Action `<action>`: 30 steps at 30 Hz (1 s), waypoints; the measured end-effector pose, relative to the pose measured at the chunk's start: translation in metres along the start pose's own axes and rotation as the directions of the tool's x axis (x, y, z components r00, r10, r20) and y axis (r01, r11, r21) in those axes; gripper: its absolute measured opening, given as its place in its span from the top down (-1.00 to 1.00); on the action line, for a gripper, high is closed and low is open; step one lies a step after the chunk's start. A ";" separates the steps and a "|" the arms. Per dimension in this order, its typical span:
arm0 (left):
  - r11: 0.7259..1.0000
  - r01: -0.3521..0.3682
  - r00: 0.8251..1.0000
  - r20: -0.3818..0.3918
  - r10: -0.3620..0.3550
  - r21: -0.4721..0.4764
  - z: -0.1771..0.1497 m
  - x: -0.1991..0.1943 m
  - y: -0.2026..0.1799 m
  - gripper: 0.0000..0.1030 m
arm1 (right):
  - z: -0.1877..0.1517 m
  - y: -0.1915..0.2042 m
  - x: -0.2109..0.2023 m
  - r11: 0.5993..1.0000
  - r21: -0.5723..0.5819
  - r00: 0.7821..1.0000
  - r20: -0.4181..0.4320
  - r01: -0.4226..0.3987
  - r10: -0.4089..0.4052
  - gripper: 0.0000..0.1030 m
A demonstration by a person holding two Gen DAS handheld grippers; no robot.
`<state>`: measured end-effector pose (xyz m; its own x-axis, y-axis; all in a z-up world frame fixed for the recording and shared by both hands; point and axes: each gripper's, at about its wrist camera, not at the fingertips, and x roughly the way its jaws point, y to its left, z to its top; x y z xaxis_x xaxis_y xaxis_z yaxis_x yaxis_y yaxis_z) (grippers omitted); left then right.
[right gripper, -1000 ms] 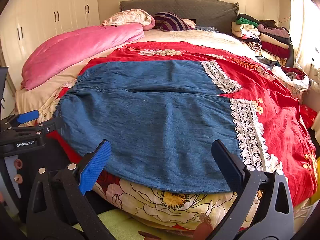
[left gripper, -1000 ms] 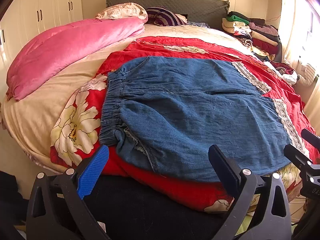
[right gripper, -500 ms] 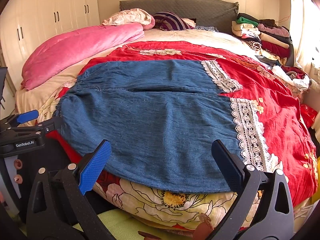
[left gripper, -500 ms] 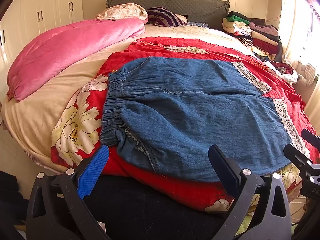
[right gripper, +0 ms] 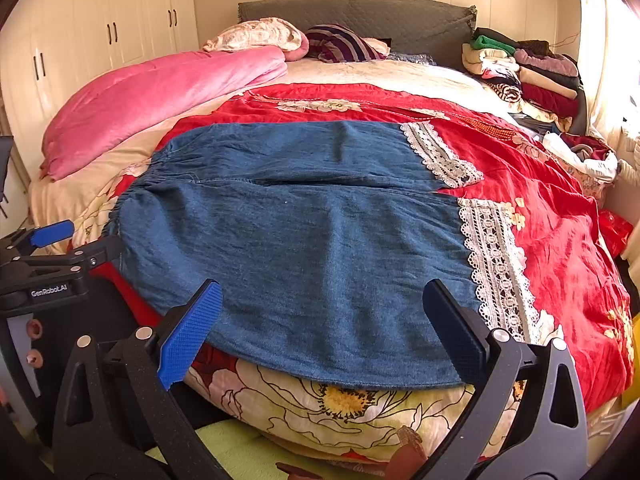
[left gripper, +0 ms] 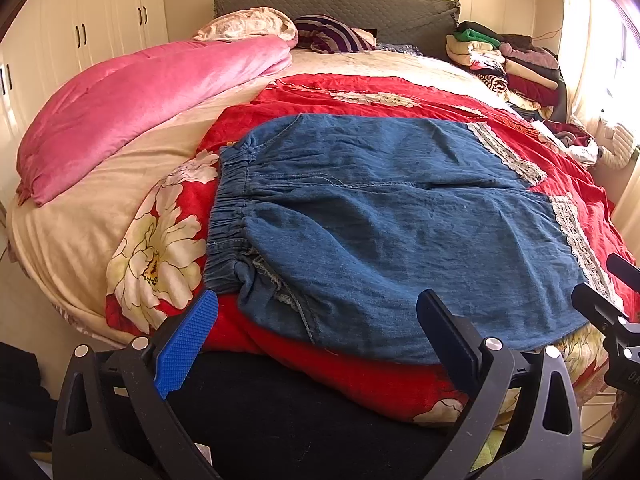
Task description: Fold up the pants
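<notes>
Pants (left gripper: 400, 220) of soft blue denim, lace-trimmed hems, flat on floral bedspread (left gripper: 160, 240)

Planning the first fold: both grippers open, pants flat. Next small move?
Probably ease both forward to the near edge. The denim pants lie spread flat, waistband left, lace hems right; left gripper and right gripper hang open, short of that edge, holding nothing.

We recorded a home bedroom: bed (right gripper: 400, 72) with grey headboard (right gripper: 360, 12); pink duvet (right gripper: 160, 96) on it, white wardrobes (right gripper: 100, 32) beside it, stacked clothes (right gripper: 528, 68) at its far corner.
</notes>
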<state>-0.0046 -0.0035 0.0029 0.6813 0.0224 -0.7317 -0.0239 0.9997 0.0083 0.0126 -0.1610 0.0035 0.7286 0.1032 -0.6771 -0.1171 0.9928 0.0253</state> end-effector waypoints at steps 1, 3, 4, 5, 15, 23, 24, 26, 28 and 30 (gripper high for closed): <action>1.000 -0.001 1.000 0.001 0.001 0.001 -0.001 0.000 -0.001 -0.92 | 0.000 0.000 0.000 1.000 -0.001 1.000 0.000 0.000 0.000 -0.84; 1.000 0.000 1.000 0.001 0.000 0.001 -0.001 0.000 -0.001 -0.92 | 0.000 0.001 0.000 1.000 -0.002 1.000 -0.001 -0.002 0.002 -0.84; 1.000 -0.002 1.000 0.001 0.002 0.001 -0.001 0.000 -0.001 -0.92 | 0.000 0.001 0.000 1.000 -0.004 1.000 0.000 -0.001 0.001 -0.84; 1.000 -0.002 1.000 0.000 0.002 0.001 -0.001 0.000 -0.001 -0.92 | 0.000 0.001 0.000 1.000 -0.004 1.000 0.000 -0.001 0.001 -0.84; 1.000 -0.008 1.000 0.009 0.008 -0.004 0.001 0.002 0.002 -0.92 | 0.002 0.001 0.005 1.000 -0.012 1.000 -0.007 0.004 -0.004 -0.84; 1.000 -0.001 1.000 0.003 0.001 -0.005 0.002 0.007 0.005 -0.92 | 0.005 0.006 0.011 1.000 -0.024 1.000 -0.011 0.001 -0.001 -0.84; 1.000 -0.003 1.000 0.002 0.004 -0.008 0.003 0.008 0.006 -0.92 | 0.006 0.007 0.013 1.000 -0.025 1.000 -0.013 -0.003 0.003 -0.84; 1.000 0.002 1.000 0.000 -0.002 -0.012 0.006 0.011 0.008 -0.92 | 0.008 0.008 0.015 1.000 -0.028 1.000 -0.012 -0.006 0.006 -0.84; 1.000 -0.002 1.000 -0.003 0.002 -0.016 0.008 0.014 0.010 -0.92 | 0.012 0.011 0.019 0.999 -0.036 1.000 -0.017 -0.012 0.012 -0.84; 1.000 -0.003 1.000 -0.006 0.003 -0.021 0.012 0.018 0.014 -0.92 | 0.019 0.012 0.023 0.999 -0.041 1.000 -0.014 -0.015 0.015 -0.84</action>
<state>0.0167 0.0105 -0.0020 0.6770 0.0255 -0.7355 -0.0413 0.9991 -0.0034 0.0405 -0.1460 0.0021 0.7171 0.1170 -0.6871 -0.1558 0.9878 0.0055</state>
